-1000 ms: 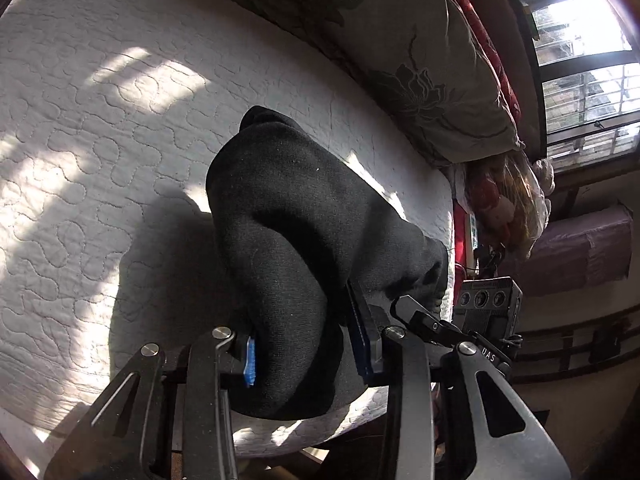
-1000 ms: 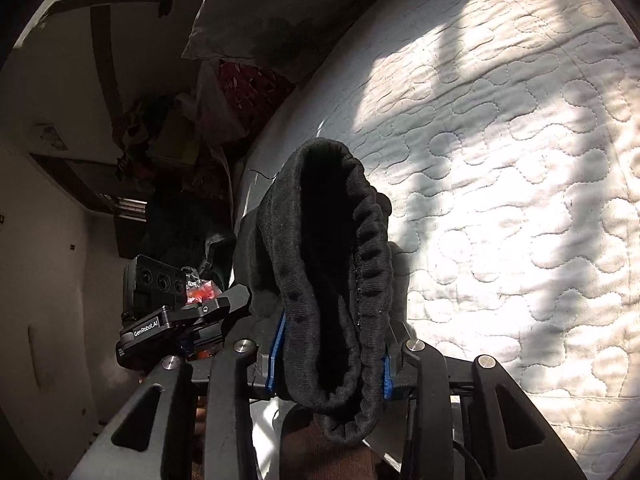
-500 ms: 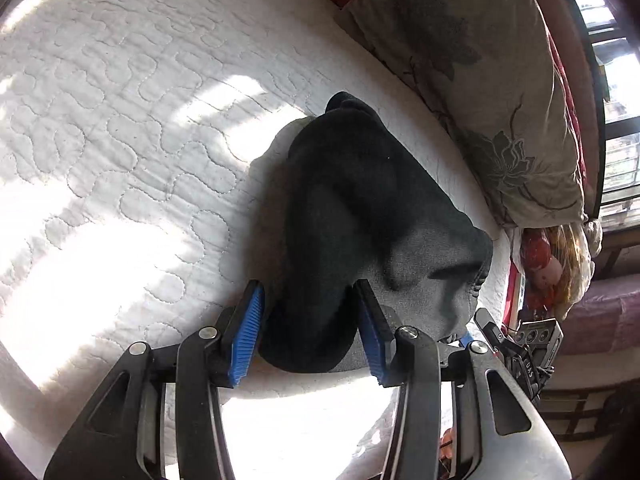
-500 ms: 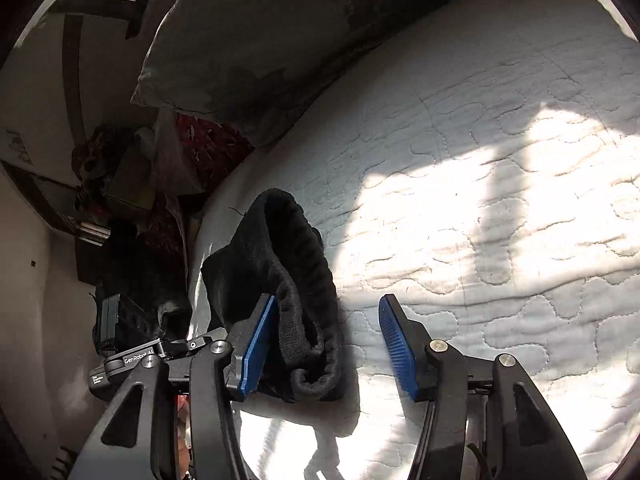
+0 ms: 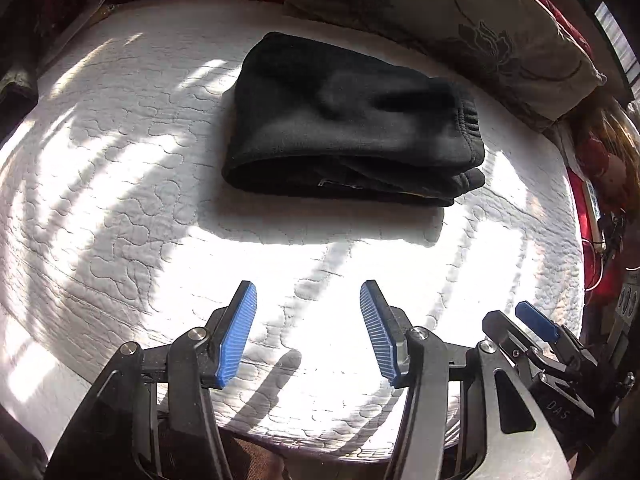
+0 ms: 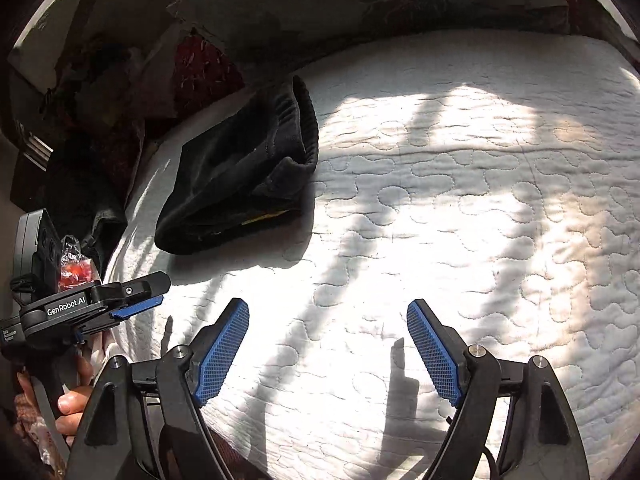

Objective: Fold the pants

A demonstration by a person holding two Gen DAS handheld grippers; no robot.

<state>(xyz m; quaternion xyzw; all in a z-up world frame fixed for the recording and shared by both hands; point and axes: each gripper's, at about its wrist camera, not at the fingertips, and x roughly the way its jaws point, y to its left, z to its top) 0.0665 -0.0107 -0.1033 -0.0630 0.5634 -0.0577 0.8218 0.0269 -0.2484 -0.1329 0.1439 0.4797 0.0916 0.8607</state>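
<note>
My left gripper [image 5: 308,330] spread wide and holding nothing, my right gripper [image 6: 328,354] likewise agape and empty, black pants [image 5: 352,124] folded into a bundle on the white quilted mattress [image 5: 120,200], near the floral pillow [image 5: 460,20], well apart from both grippers

Black fleece pants [image 5: 352,132] folded into a compact bundle on white quilted mattress [image 5: 120,184]. Left gripper [image 5: 307,330] gaping, empty, well short of bundle. Floral grey pillow [image 5: 460,20] behind.

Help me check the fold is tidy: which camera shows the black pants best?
The left wrist view: the folded black pants lie centred and whole. The right wrist view has them off left, foreshortened.
</note>
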